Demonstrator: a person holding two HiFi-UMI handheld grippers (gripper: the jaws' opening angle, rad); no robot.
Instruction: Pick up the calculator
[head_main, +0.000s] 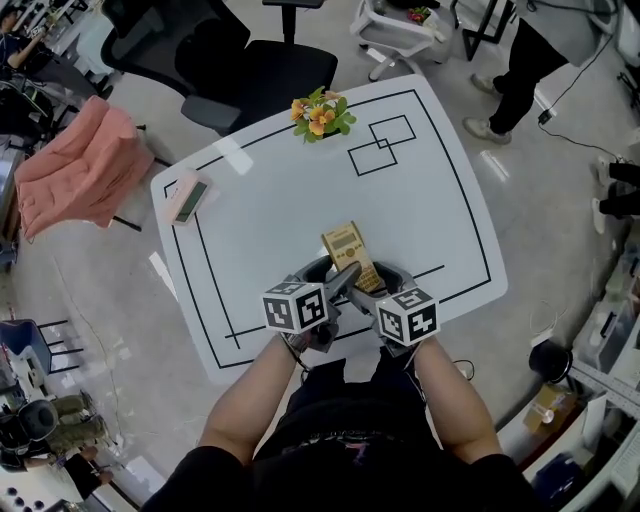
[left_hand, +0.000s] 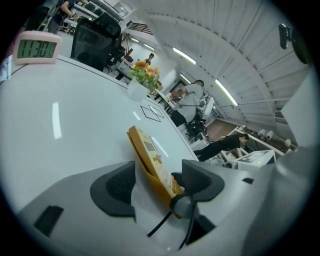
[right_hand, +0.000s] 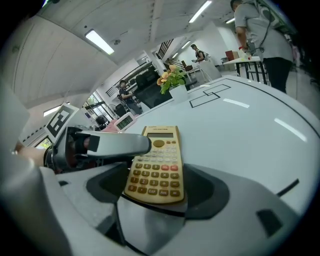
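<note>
The yellow calculator (head_main: 350, 252) is at the near middle of the white table (head_main: 440, 210), and both grippers meet at its near end. In the right gripper view it lies keys up (right_hand: 157, 162) between the pads of my right gripper (right_hand: 157, 191), which is shut on its side edges. My left gripper (left_hand: 159, 182) straddles it across face and back. There the calculator (left_hand: 150, 155) shows edge-on, with a gap to the left pad, so this gripper is open. One left finger (right_hand: 117, 145) reaches over the upper keys. In the head view the left gripper (head_main: 340, 283) and the right gripper (head_main: 372, 290) sit side by side.
A pink digital clock (head_main: 187, 198) lies at the table's far left corner. A white pot of orange flowers (head_main: 320, 115) stands at the far edge, beside two drawn squares (head_main: 382, 145). A black chair (head_main: 230, 60) and a pink cloth (head_main: 75, 165) are beyond the table; a person (head_main: 530, 60) stands far right.
</note>
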